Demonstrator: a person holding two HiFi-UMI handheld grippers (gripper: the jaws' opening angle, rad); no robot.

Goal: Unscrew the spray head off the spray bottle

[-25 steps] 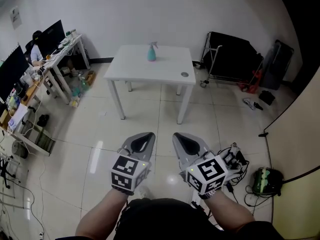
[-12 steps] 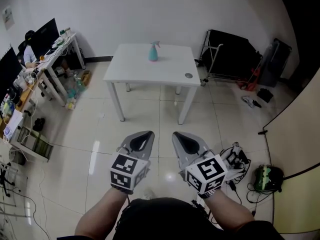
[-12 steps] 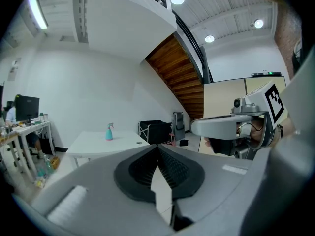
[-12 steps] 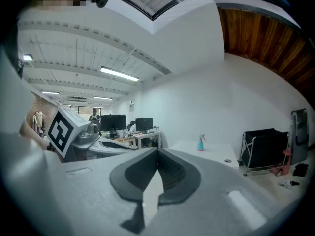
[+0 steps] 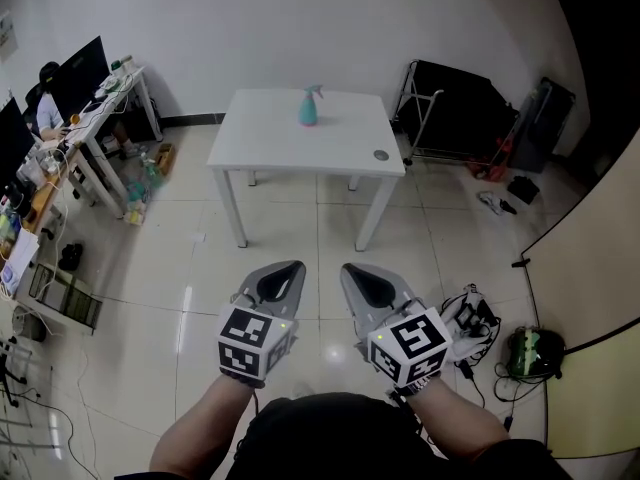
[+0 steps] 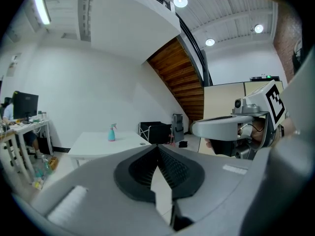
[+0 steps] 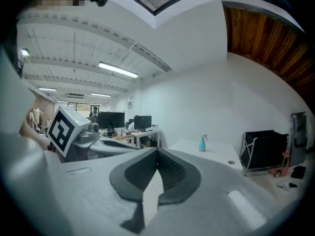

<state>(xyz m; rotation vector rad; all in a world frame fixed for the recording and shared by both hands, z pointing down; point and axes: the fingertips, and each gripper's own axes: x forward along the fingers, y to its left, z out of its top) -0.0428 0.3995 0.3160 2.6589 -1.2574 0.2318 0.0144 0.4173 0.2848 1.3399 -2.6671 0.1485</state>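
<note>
Head view shows a teal plastic spray bottle (image 5: 310,108), its pale spray head (image 5: 313,90) screwed on, upright near the far edge of a white rectangular table (image 5: 270,143), at twelve o'clock from both claws. The left gripper (image 5: 288,268) and right gripper (image 5: 350,270) hang side by side, well apart from the table, each clenched on nothing.

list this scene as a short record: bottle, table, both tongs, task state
spray bottle: upright on far side of white table, spray head on
left tongs: shut, empty, over the floor short of the table
right tongs: shut, empty, beside the left tongs
task: not yet begun
</note>
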